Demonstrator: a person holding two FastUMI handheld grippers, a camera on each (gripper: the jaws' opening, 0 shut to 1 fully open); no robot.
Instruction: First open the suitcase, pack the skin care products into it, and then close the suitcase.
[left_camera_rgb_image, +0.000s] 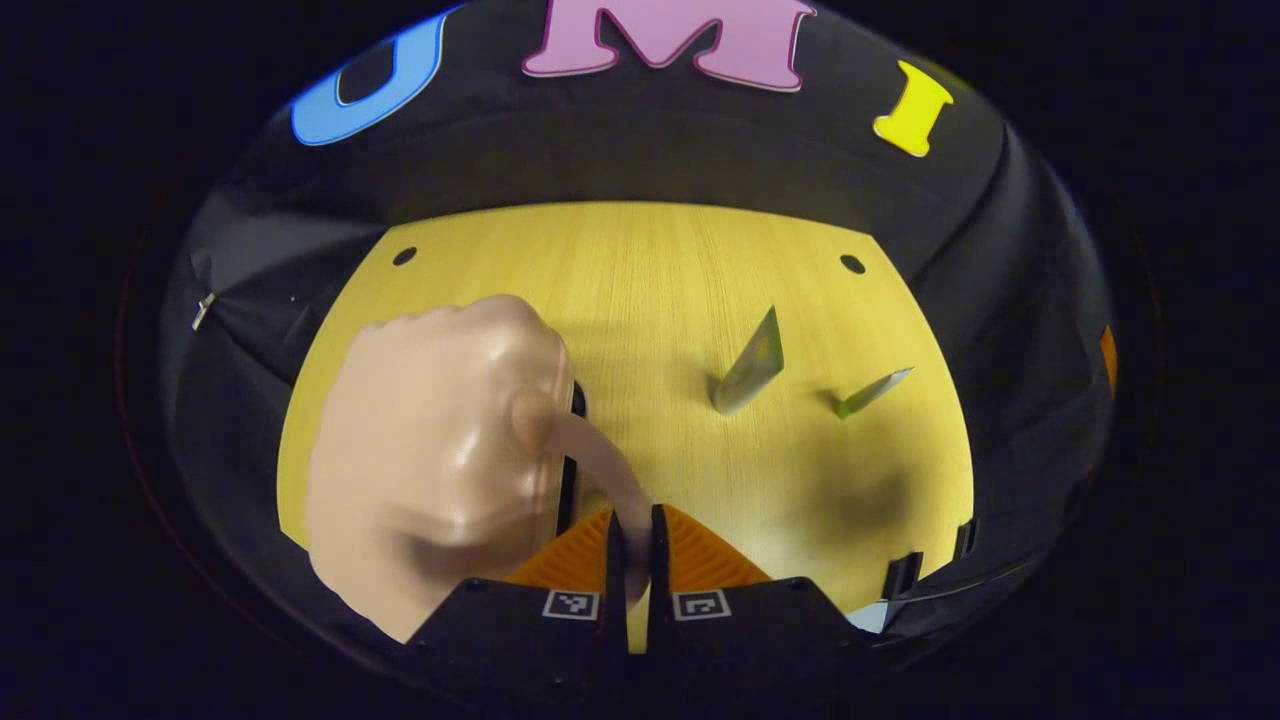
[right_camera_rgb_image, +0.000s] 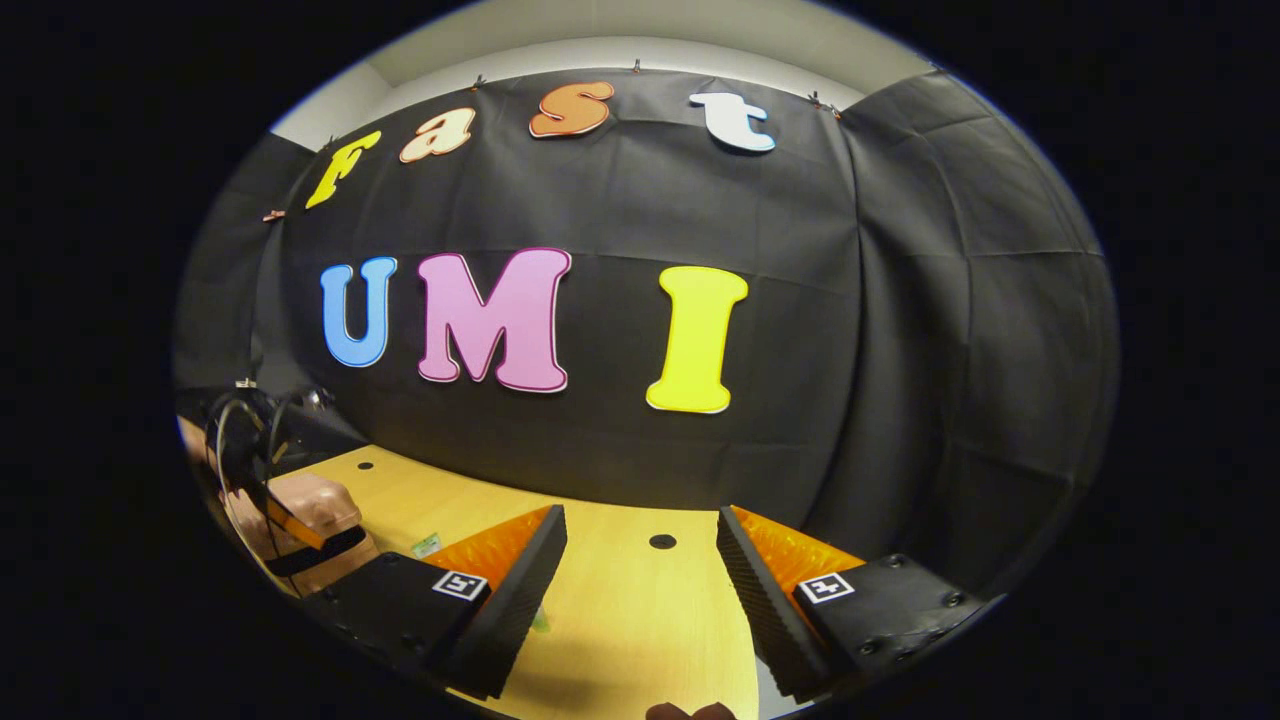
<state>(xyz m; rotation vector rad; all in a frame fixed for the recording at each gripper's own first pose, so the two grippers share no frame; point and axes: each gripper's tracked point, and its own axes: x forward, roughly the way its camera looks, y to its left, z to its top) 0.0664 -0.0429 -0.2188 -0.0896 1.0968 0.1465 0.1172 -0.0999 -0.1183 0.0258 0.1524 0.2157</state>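
Item: small beige suitcase (left_camera_rgb_image: 430, 460), lying on the counter (left_camera_rgb_image: 640, 290). I am holding the left tongs (left_camera_rgb_image: 632, 540) nearly closed on the suitcase's beige pull strap (left_camera_rgb_image: 600, 465), both fingers pinching it, presumably to draw the zipper round and open the lid. Item: two skin care sachets, one grey-green (left_camera_rgb_image: 750, 365) and one bright green (left_camera_rgb_image: 872, 392), both beyond the suitcase and clear of it, waiting for packing. Item: right tongs (right_camera_rgb_image: 640, 590), fingers standing wide apart, gripping nothing, hovering over bare counter well away from the suitcase (right_camera_rgb_image: 310, 515), I judge so as not to crowd it.
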